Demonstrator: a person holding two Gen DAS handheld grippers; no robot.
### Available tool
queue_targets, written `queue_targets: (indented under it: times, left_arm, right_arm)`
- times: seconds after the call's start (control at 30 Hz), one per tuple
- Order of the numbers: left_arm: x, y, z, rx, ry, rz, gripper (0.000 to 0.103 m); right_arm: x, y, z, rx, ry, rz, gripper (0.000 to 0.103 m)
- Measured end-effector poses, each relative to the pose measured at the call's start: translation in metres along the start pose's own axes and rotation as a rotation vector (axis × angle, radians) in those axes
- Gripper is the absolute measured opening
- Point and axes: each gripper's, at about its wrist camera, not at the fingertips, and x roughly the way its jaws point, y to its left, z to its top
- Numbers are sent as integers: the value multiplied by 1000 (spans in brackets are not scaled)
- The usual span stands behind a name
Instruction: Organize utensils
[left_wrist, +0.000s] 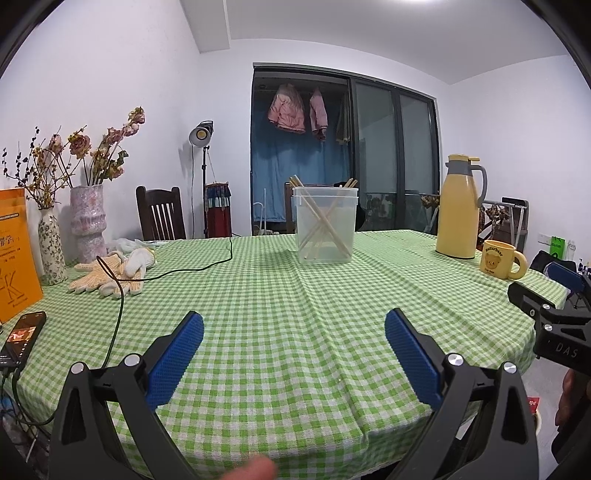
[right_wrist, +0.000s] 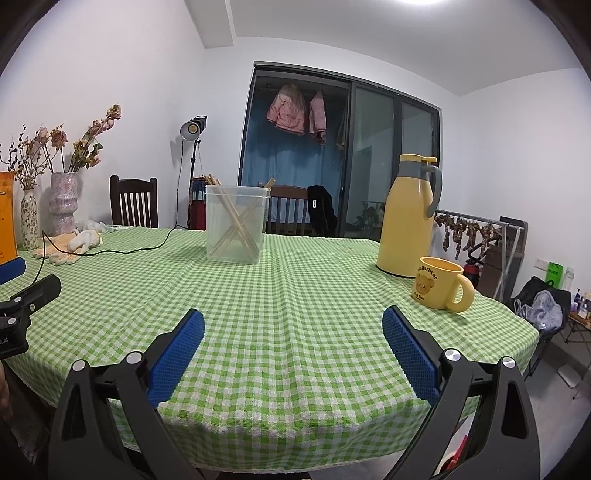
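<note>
My left hand-held gripper (left_wrist: 293, 334) hangs low over the near edge, blue pads spread wide, nothing between them. My right hand-held gripper (right_wrist: 291, 332) does the same, spread and empty. Straight ahead, past bare cloth, the clear container (left_wrist: 325, 225) stands upright at frame center in the left view and left of center in the right view. The chopsticks (left_wrist: 323, 225) are inside it, leaning crossed, tips above the rim. I judge the left gripper better lined up with it. Both sit well apart from it. The green checked tabletop (right_wrist: 295, 295) carries a yellow mug (right_wrist: 441, 284) and yellow thermos (right_wrist: 408, 218) on the right, gloves (left_wrist: 110, 271) and vases on the left.
</note>
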Motion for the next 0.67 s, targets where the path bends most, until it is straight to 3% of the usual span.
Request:
queue_targets:
  times: [0.67]
  left_arm:
    - [9,8,3,-11,34,17,96]
  right_arm:
    - [1,0,-1,-7,6,1,93]
